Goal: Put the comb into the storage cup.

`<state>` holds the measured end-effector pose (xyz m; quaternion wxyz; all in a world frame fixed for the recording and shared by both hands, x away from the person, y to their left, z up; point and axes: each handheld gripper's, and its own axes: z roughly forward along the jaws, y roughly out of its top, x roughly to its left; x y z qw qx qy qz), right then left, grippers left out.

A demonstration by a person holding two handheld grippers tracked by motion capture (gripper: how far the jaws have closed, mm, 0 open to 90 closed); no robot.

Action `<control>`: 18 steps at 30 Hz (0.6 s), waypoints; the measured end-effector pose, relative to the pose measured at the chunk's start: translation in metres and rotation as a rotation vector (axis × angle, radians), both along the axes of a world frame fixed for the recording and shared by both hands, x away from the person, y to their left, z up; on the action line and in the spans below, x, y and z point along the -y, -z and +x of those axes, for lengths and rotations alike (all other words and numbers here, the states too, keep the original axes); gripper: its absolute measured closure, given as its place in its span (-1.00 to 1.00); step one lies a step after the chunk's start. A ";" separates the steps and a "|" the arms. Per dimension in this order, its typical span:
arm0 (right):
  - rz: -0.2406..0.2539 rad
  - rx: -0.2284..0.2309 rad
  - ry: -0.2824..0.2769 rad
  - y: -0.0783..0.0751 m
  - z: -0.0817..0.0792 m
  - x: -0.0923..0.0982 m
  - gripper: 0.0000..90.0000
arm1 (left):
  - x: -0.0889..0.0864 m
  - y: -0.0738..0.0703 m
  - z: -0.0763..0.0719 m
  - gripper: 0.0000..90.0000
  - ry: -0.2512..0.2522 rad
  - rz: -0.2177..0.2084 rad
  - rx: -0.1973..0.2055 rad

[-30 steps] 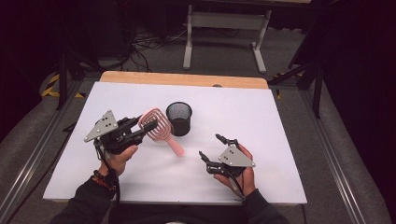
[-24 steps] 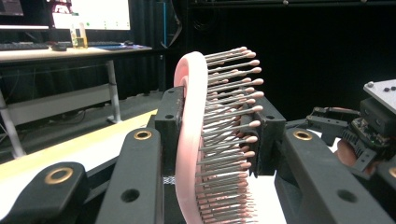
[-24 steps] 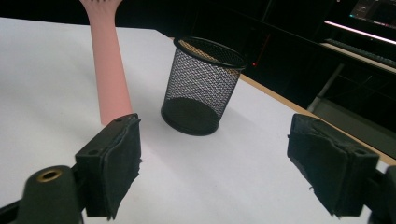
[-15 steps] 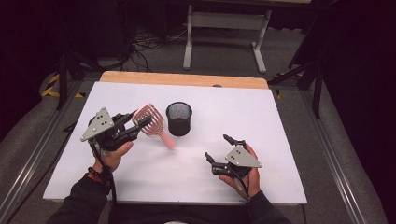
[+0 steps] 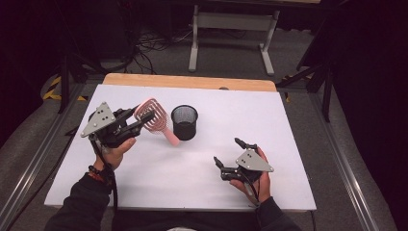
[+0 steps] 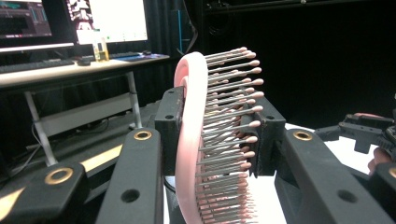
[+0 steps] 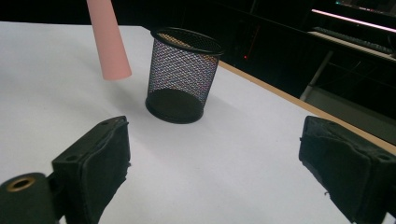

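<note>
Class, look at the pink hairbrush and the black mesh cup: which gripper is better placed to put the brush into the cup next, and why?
Probably the left. The left gripper is already shut on the pink hairbrush, its handle hanging beside the mesh cup. The right gripper is open, its jaws having just been opening with nothing between them, farther from the cup.

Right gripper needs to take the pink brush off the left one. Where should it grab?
Grip the handle. It sticks out free, slanting down toward the mesh cup, while the left gripper is clamped across the pink brush at its bristled head. Bring the open right gripper in from the handle's side, jaws across its narrow width, near the tip.
</note>
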<state>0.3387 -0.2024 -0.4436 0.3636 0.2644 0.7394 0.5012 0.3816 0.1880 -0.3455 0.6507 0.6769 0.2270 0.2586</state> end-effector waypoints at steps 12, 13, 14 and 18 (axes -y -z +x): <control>-0.018 0.002 0.012 0.000 0.001 0.001 -0.78 | 0.004 -0.043 0.002 0.42 -0.011 0.015 0.077; -0.016 0.002 0.008 0.000 0.001 0.000 -0.78 | 0.005 -0.045 0.002 0.42 -0.008 0.017 0.082; -0.017 0.002 0.007 0.000 0.001 0.000 -0.78 | 0.006 -0.048 0.002 0.42 -0.005 0.016 0.081; -0.019 0.000 0.006 0.001 0.001 0.000 -0.78 | 0.011 -0.054 0.005 0.42 -0.001 0.023 0.090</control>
